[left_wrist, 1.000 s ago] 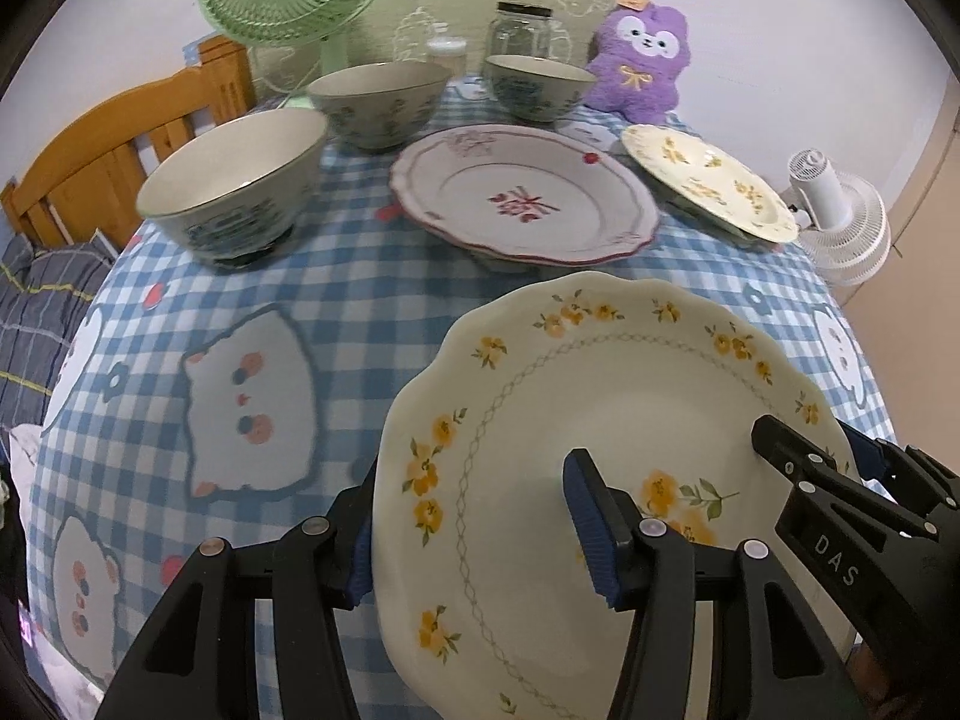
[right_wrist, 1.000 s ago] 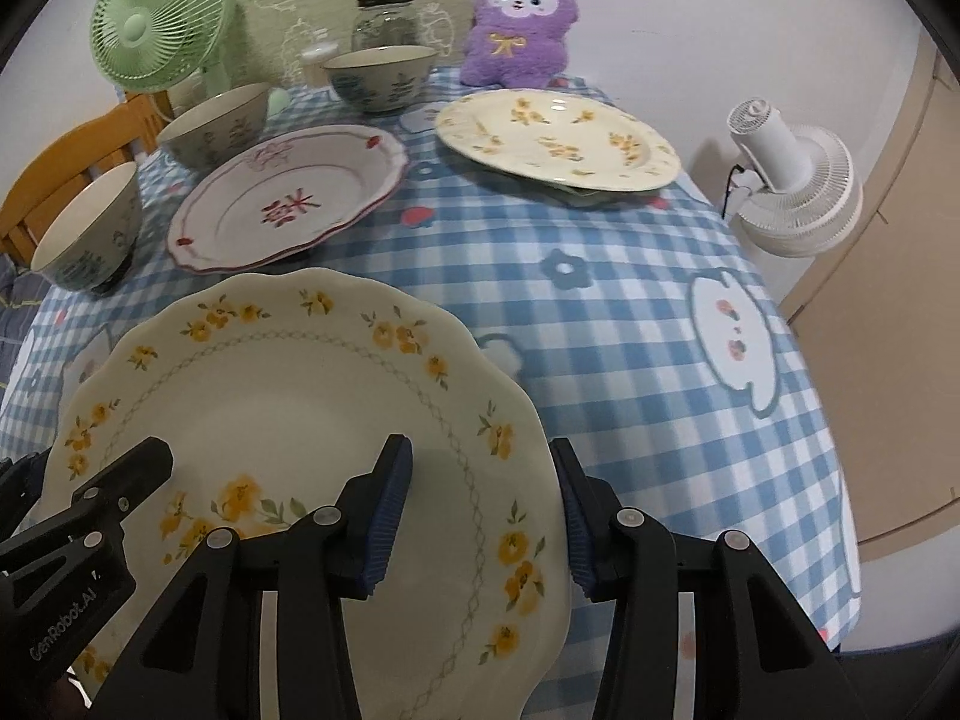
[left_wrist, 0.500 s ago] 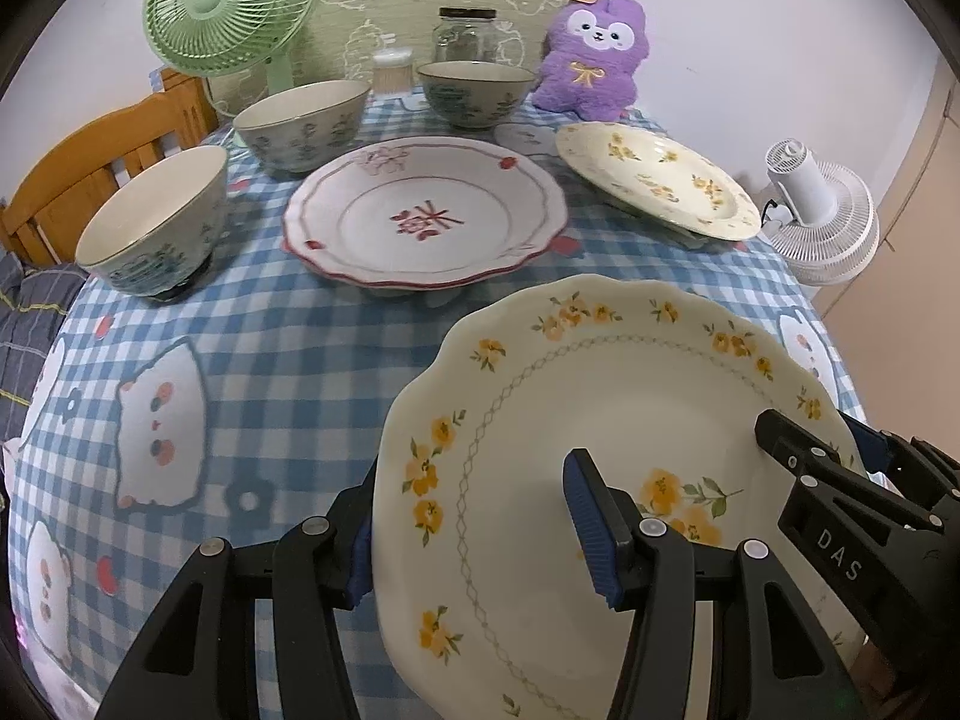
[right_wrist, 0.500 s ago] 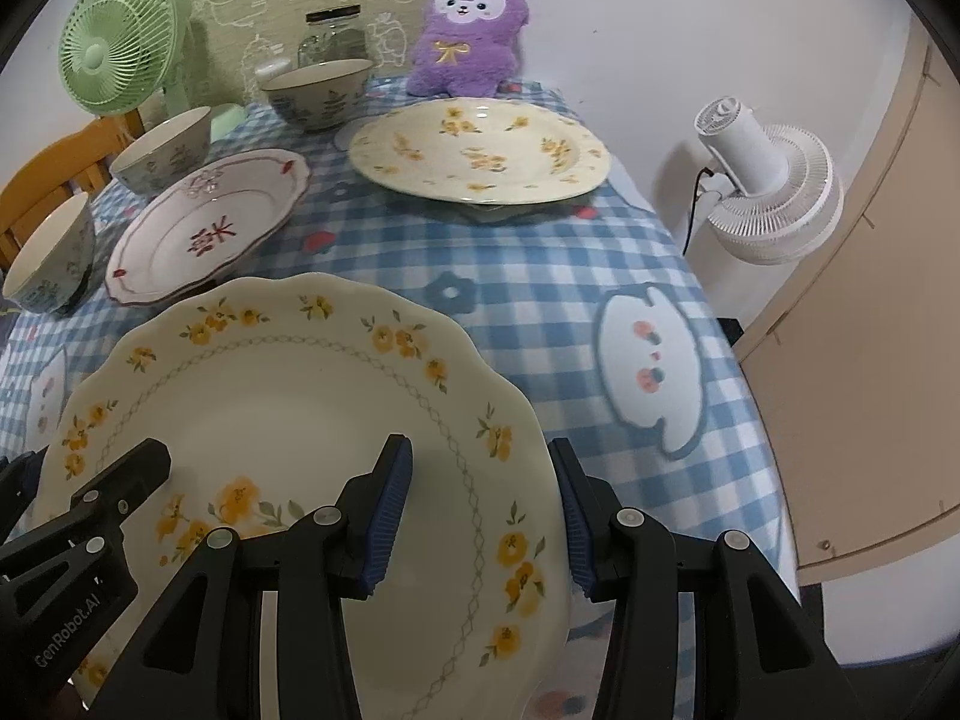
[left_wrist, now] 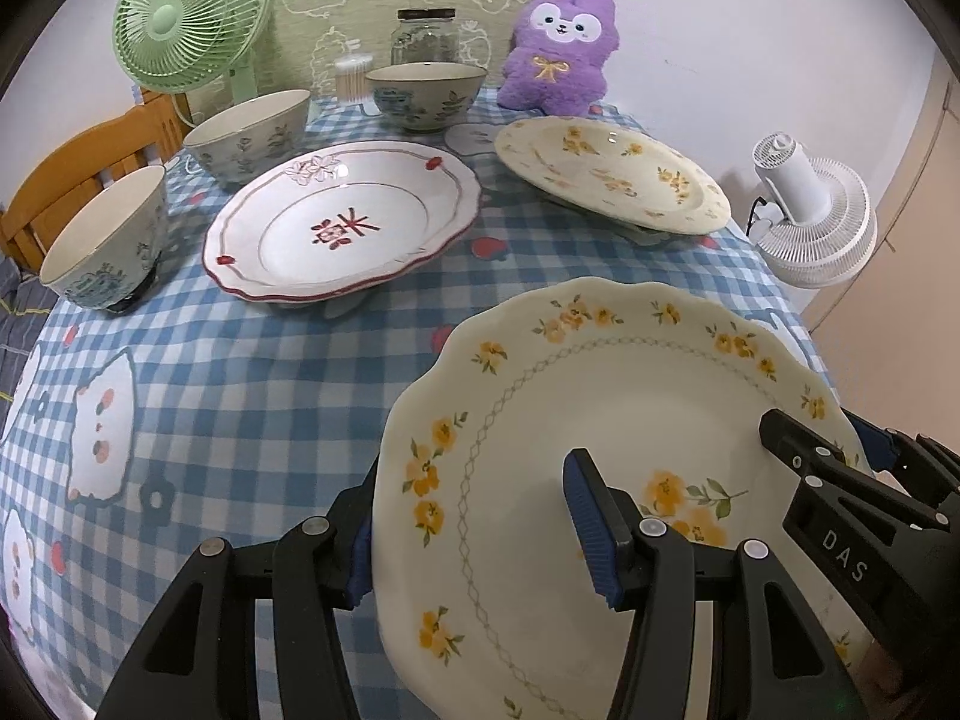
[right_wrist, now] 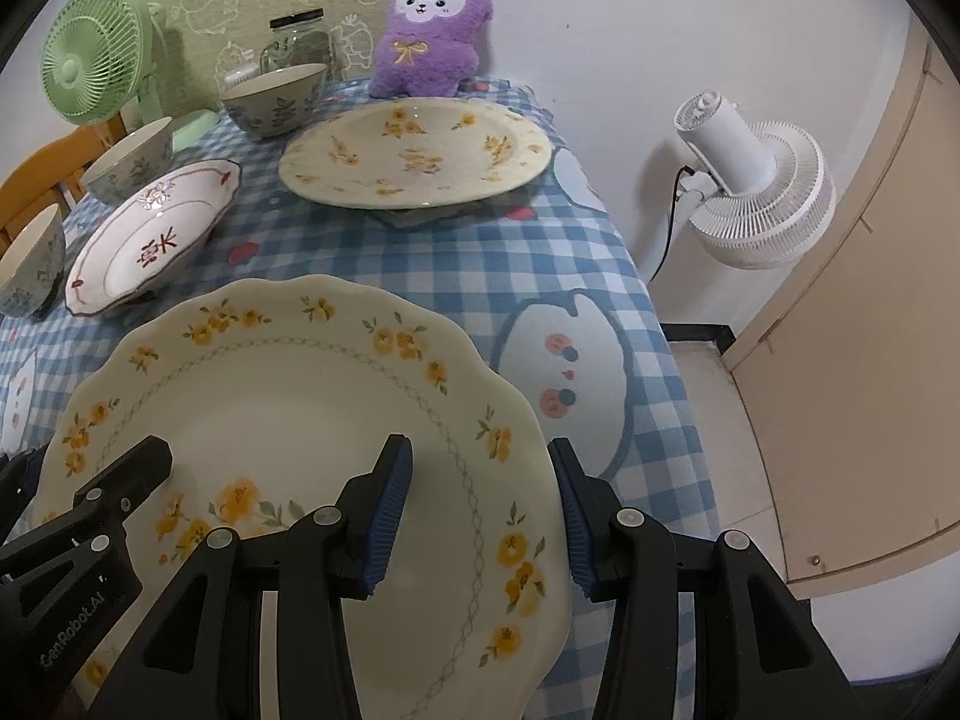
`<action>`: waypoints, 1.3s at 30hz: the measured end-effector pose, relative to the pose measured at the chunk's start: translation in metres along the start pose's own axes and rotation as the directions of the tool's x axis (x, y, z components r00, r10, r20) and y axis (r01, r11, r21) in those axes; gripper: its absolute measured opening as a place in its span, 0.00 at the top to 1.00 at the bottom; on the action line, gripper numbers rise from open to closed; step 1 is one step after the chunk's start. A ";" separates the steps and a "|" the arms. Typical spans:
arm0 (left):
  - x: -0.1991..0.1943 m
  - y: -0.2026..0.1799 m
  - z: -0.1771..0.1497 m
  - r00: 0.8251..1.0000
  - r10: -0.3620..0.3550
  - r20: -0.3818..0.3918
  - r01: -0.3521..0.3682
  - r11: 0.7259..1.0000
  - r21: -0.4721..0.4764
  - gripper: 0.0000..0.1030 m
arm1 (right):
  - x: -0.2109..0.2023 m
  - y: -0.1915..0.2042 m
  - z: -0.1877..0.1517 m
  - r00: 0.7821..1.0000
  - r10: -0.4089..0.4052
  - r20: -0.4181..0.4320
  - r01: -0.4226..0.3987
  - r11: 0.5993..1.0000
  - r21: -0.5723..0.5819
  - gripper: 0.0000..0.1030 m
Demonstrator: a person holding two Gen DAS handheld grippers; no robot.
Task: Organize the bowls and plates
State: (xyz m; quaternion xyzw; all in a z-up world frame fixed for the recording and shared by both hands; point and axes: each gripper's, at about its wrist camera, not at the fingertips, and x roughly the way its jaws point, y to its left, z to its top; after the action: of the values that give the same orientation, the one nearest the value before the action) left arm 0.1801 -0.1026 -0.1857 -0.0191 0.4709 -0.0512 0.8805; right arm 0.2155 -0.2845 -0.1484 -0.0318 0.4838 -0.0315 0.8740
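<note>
Both grippers hold one cream plate with yellow flowers point(left_wrist: 600, 420) point(right_wrist: 288, 396) above the near part of the table. My left gripper point(left_wrist: 474, 528) is shut on its left rim; my right gripper point(right_wrist: 480, 510) is shut on its right rim. A matching yellow-flower plate point(left_wrist: 606, 174) point(right_wrist: 414, 156) rests at the far right. A white plate with red trim point(left_wrist: 342, 222) point(right_wrist: 150, 234) lies in the middle. Three patterned bowls point(left_wrist: 102, 240) point(left_wrist: 246, 132) point(left_wrist: 426, 93) stand along the left and back.
A blue checked cloth point(left_wrist: 240, 372) covers the table. A green fan point(left_wrist: 180, 18), a glass jar point(left_wrist: 423, 36) and a purple plush point(left_wrist: 555, 48) stand at the back. A white fan point(right_wrist: 750, 180) stands on the floor off the right edge. A wooden chair point(left_wrist: 78, 168) is at left.
Both grippers have carried the held plate up and to the right, towards the far yellow-flower plate. The plates and bowls on the table have not moved.
</note>
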 end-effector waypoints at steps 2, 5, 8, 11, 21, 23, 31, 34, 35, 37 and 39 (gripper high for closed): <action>0.002 -0.002 -0.001 1.000 0.008 -0.001 -0.008 1.000 0.000 0.47 | 0.003 -0.002 0.000 1.000 0.008 -0.001 -0.008 1.000 -0.001 0.52; 0.003 -0.004 -0.001 1.000 0.024 0.002 -0.024 1.000 0.002 0.47 | 0.005 -0.003 0.000 1.000 0.018 0.000 -0.018 1.000 -0.002 0.52; 0.004 -0.005 -0.004 0.999 0.035 0.003 -0.035 0.999 0.005 0.47 | 0.007 -0.004 -0.001 1.000 0.025 -0.002 -0.025 1.000 -0.004 0.52; 0.007 -0.005 -0.005 0.999 0.034 -0.013 -0.034 0.999 -0.017 0.46 | 0.009 -0.006 -0.003 0.999 0.038 -0.012 -0.038 0.999 0.008 0.52; 0.010 -0.014 -0.005 0.998 0.025 -0.053 -0.022 0.999 0.043 0.25 | 0.012 0.000 -0.002 0.998 0.045 -0.052 -0.044 0.999 0.012 0.42; 0.007 -0.015 -0.004 0.999 0.027 -0.040 -0.025 0.998 0.053 0.23 | 0.013 -0.002 -0.001 0.997 0.054 -0.059 -0.053 0.999 0.014 0.42; -0.005 -0.016 0.008 1.000 0.027 -0.005 -0.027 0.998 0.061 0.12 | 0.003 -0.011 0.004 0.997 0.058 -0.055 -0.055 0.997 0.058 0.33; -0.010 -0.017 0.013 1.000 0.027 -0.002 -0.027 0.998 0.058 0.11 | -0.007 -0.014 0.008 0.998 0.049 -0.032 -0.047 0.997 0.059 0.31; -0.013 -0.018 0.014 1.000 0.029 0.002 -0.029 0.998 0.062 0.10 | -0.010 -0.015 0.009 0.999 0.046 -0.026 -0.044 0.997 0.058 0.31; -0.019 -0.020 0.017 1.000 0.026 0.010 -0.027 0.997 0.067 0.08 | -0.016 -0.017 0.012 0.999 0.046 -0.014 -0.045 0.997 0.057 0.31; -0.024 -0.020 0.020 1.000 0.020 0.008 -0.021 0.998 0.059 0.06 | -0.024 -0.020 0.014 0.999 0.047 0.000 -0.047 0.997 0.058 0.31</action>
State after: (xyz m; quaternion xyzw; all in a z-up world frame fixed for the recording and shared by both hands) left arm 0.1819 -0.1203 -0.1536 0.0115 0.4659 -0.0560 0.8830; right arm 0.2141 -0.3023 -0.1191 0.0049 0.4840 -0.0247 0.8747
